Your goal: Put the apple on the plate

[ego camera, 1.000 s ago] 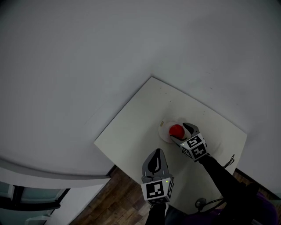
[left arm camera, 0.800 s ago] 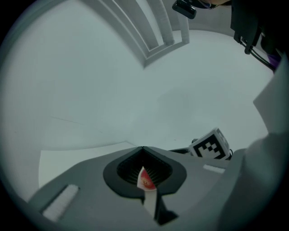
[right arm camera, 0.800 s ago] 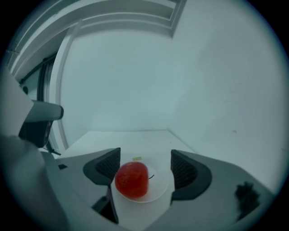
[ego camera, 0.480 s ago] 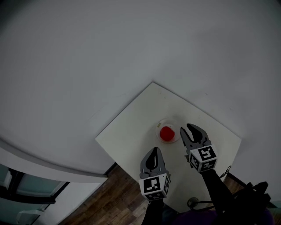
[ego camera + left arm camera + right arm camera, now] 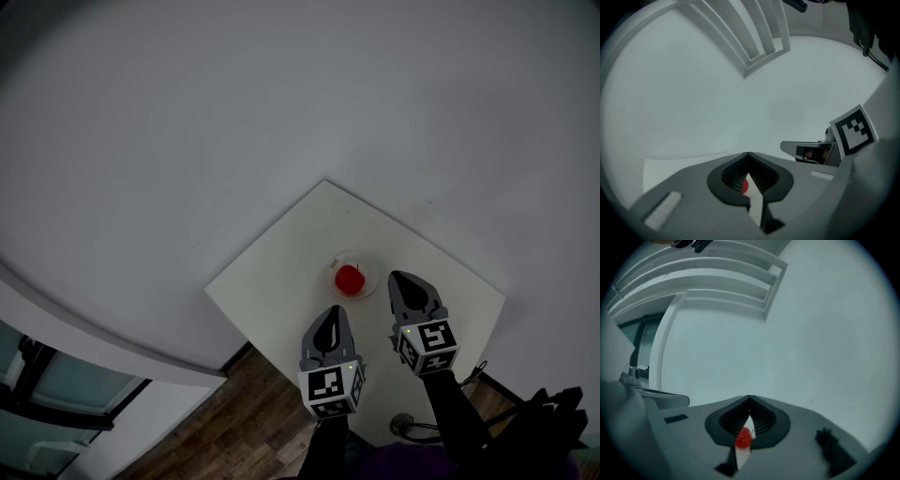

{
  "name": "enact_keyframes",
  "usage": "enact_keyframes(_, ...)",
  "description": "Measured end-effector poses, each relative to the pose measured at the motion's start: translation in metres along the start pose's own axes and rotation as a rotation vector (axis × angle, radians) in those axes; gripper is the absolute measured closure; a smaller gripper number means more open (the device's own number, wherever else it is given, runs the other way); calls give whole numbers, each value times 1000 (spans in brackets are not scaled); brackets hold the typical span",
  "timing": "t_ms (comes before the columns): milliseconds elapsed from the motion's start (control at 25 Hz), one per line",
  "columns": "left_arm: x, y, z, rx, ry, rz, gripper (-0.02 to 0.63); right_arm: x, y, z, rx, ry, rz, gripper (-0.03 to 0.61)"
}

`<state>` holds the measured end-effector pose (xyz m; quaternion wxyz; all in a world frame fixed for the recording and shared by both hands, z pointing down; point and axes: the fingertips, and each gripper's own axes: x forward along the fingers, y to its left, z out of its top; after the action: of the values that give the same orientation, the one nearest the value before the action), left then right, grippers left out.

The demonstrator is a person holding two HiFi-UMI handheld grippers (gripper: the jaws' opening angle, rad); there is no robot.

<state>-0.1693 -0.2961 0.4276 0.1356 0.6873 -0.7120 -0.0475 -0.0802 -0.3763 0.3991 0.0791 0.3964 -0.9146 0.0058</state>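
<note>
The apple [image 5: 350, 279] sits on the small white plate [image 5: 369, 272], a little right of centre in the head view, on the white counter [image 5: 281, 281]. Both grippers lie lower in the frame, clear of the plate and the fruit.

The left gripper [image 5: 332, 313] is at lower centre, just below the plate. Its fingers are pressed together with nothing between them. In the left gripper view the tips meet in a point (only a sliver of red apple [image 5: 745, 186] shows through the slit behind them). The right gripper's marker cube [image 5: 852, 131] shows at the right edge of that view.

The right gripper [image 5: 397, 279] lies to the lower right of the plate, near its rim but not touching. Its fingers are likewise closed on nothing. In the right gripper view the apple [image 5: 744, 438] shows through the gap below the joined tips.

Wooden floor [image 5: 234, 422] shows at the lower left of the head view.
</note>
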Motion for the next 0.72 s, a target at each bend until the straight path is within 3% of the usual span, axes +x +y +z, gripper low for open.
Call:
enact_keyframes(320, -8, -9, 6, 31, -25, -9, 607, -13, -5, 2, 9, -10, -18, 568)
enact_keyframes(720, -8, -12, 3, 13, -16, -18, 607, -12, -6, -3, 17, 3, -16, 567)
